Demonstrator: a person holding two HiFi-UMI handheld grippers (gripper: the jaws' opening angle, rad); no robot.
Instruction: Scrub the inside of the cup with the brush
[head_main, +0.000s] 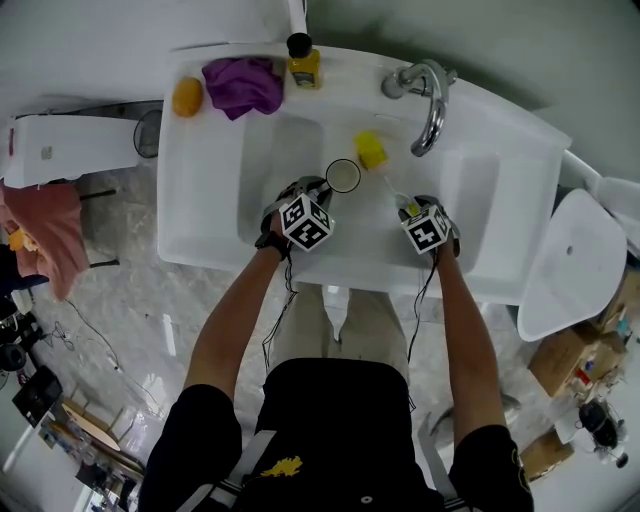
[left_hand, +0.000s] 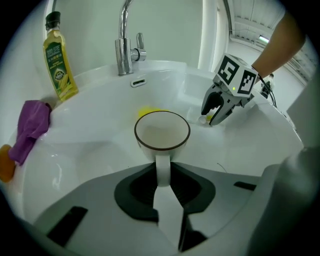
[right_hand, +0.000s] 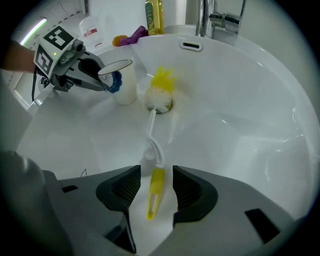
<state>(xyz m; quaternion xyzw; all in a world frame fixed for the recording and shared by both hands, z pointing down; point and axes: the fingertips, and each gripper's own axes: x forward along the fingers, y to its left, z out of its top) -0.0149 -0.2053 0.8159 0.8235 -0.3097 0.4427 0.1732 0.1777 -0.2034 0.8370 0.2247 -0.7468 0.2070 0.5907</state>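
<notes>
Entry: you had the left gripper (left_hand: 162, 172) clamped on the handle of the cup (left_hand: 162, 131). The cup stood upright in the sink (left_hand: 90, 150), mouth up. My reading is that you held it this way to steady it and keep the opening free.

Your right gripper (right_hand: 154, 186) pointed steeply down over the brush (right_hand: 151, 131). Its jaws stood wide apart either side of the yellow handle, pads not touching it. The brush lay in the basin, bristles just beside the cup.

Judged: brush not yet picked up, scrubbing not begun.
</notes>
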